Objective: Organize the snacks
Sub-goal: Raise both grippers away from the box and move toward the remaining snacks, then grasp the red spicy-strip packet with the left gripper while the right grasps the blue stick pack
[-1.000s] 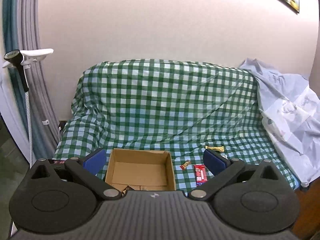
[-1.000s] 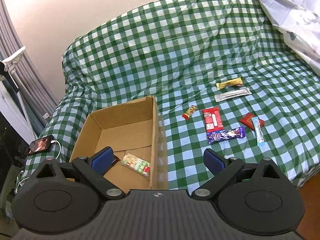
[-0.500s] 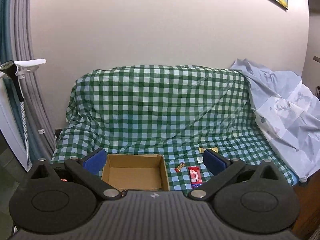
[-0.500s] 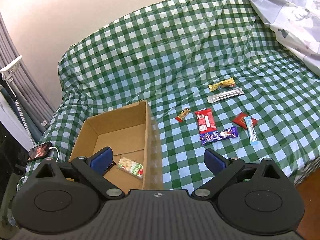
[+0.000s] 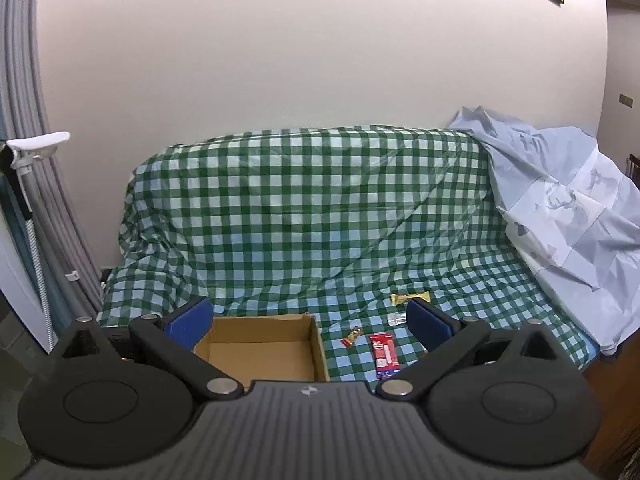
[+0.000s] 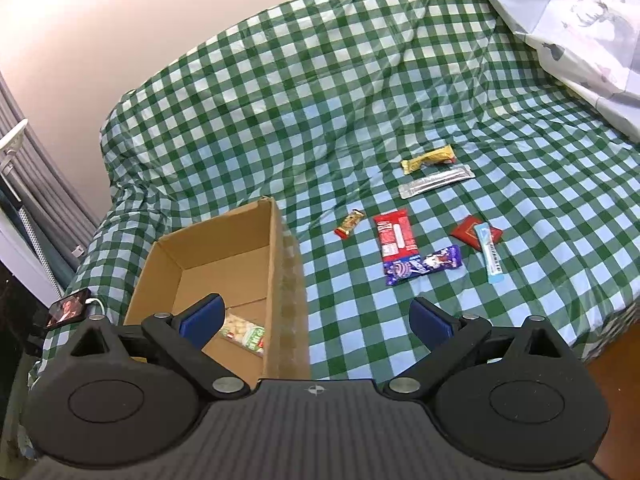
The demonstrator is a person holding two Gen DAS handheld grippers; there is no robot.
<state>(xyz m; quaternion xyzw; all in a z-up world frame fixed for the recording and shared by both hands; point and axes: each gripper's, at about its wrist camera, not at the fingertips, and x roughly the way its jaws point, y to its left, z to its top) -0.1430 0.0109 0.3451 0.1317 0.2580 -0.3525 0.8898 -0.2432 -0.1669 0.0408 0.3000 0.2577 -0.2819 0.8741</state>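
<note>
An open cardboard box (image 6: 224, 256) sits on the green checked cover (image 6: 320, 80); it also shows in the left wrist view (image 5: 260, 354). A green-and-white snack packet (image 6: 246, 334) lies inside it. Several snacks lie to the box's right: a small gold bar (image 6: 350, 223), a red bar (image 6: 395, 234), a purple bar (image 6: 422, 270), a red packet (image 6: 466, 232) under a light blue stick (image 6: 490, 254), a silver stick (image 6: 436, 181) and a yellow bar (image 6: 428, 159). My right gripper (image 6: 316, 318) is open and empty above the box's near right wall. My left gripper (image 5: 310, 318) is open and empty, well back from the box.
A pale blue sheet (image 5: 560, 200) covers the right end of the couch. A phone on a cable (image 6: 66, 307) lies at the left edge. A white-headed steamer pole (image 5: 28, 184) and grey curtain stand at the left. The wall (image 5: 320, 40) is behind.
Both grippers have drawn back and up from the couch, so the box and snacks look smaller. Both stay open and empty. No snack has moved.
</note>
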